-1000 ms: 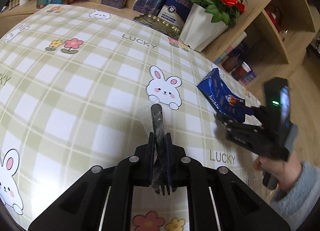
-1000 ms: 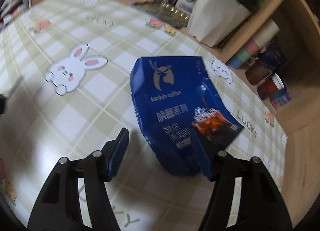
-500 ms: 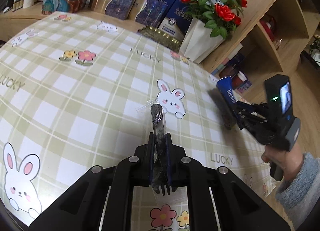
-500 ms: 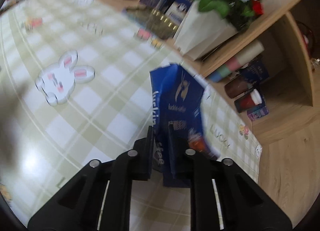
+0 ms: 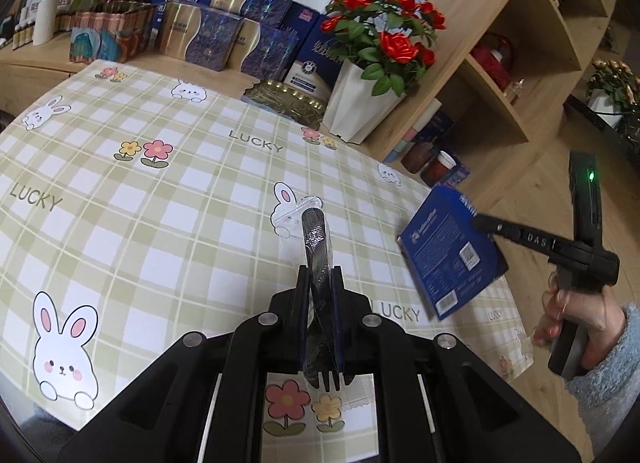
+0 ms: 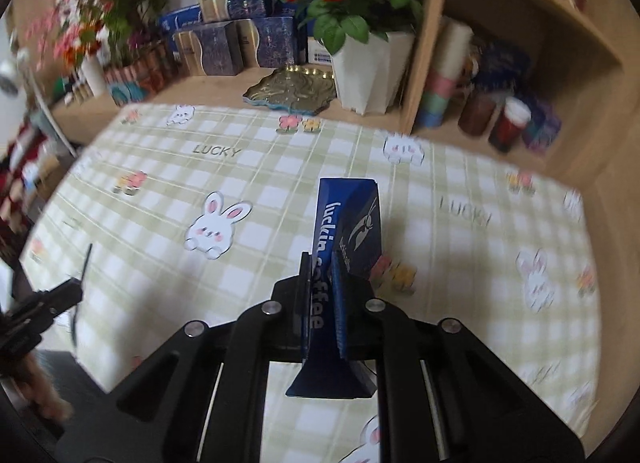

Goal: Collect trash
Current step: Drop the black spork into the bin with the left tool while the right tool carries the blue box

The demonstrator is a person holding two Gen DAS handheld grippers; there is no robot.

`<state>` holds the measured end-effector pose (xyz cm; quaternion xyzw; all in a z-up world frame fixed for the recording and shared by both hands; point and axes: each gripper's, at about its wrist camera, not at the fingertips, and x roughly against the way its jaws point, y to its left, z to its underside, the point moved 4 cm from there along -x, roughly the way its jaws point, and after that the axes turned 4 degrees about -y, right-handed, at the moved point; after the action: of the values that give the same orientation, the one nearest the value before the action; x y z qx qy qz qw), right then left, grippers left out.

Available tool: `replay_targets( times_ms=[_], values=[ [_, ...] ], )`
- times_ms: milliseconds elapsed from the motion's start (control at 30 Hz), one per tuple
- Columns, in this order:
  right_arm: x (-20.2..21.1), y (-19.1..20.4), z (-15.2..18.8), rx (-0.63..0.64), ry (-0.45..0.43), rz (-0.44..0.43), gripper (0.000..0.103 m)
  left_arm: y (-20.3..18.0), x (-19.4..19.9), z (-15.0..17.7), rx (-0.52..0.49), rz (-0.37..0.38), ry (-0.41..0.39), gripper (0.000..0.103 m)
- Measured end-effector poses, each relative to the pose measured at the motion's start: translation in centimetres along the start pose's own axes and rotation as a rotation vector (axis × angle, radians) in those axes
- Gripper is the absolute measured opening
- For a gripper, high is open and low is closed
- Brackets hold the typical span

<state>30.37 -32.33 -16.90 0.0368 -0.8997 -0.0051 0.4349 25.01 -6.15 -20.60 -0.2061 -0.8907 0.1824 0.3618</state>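
Note:
My left gripper [image 5: 319, 275] is shut on a black plastic fork in a clear wrapper [image 5: 316, 239] and holds it above the checked tablecloth [image 5: 160, 223]. My right gripper [image 6: 322, 263] is shut on a blue coffee packet [image 6: 352, 219], held edge-up above the table. In the left wrist view the packet [image 5: 448, 251] hangs off the table's right edge with the right gripper [image 5: 476, 219] pinching its top corner. In the right wrist view the left gripper [image 6: 76, 283] and the fork [image 6: 82, 275] show at the far left.
A white pot of red roses [image 5: 364, 107], a gold tray [image 5: 284, 101] and several blue and gold boxes [image 5: 224, 35] stand along the table's far edge. A wooden shelf unit [image 5: 512, 75] with cups and jars stands at the right.
My right gripper closed on the blue packet and lifted it off the table, out past the right edge. My left gripper has risen with the fork still held.

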Motion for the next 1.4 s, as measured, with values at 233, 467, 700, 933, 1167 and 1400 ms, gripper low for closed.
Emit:
replay_targets(
  times_ms=[233,467,700,933,1167,1400],
  values=[
    [1.6,-0.6,2.3,-0.092,-0.009,-0.043,0.013,-0.7,0.8,0.7,-0.020,0.000,0.011,0.010],
    [2.2,-3.8,2.8,-0.233,-0.014,-0.046,0.015,-1.3,0.8,1.2,-0.033,0.006,0.021,0.010],
    [0.8,-6.6,3.7,-0.346,0.037,-0.061,0.025,-1.2,0.0,1.6,-0.037,0.007,0.039,0.010],
    [-1.1,-7.9,4.2,-0.416,0.054,-0.079,0.023,-1.4,-0.4,1.6,-0.047,0.011,0.055,0.010],
    [0.9,-6.9,3.9,-0.408,0.003,-0.134,0.023,-1.7,1.1,1.0,-0.077,0.020,0.045,0.010],
    [4.3,-3.6,4.6,-0.343,-0.037,-0.214,0.023,-1.9,4.1,1.5,-0.114,0.016,0.034,0.010]
  ],
)
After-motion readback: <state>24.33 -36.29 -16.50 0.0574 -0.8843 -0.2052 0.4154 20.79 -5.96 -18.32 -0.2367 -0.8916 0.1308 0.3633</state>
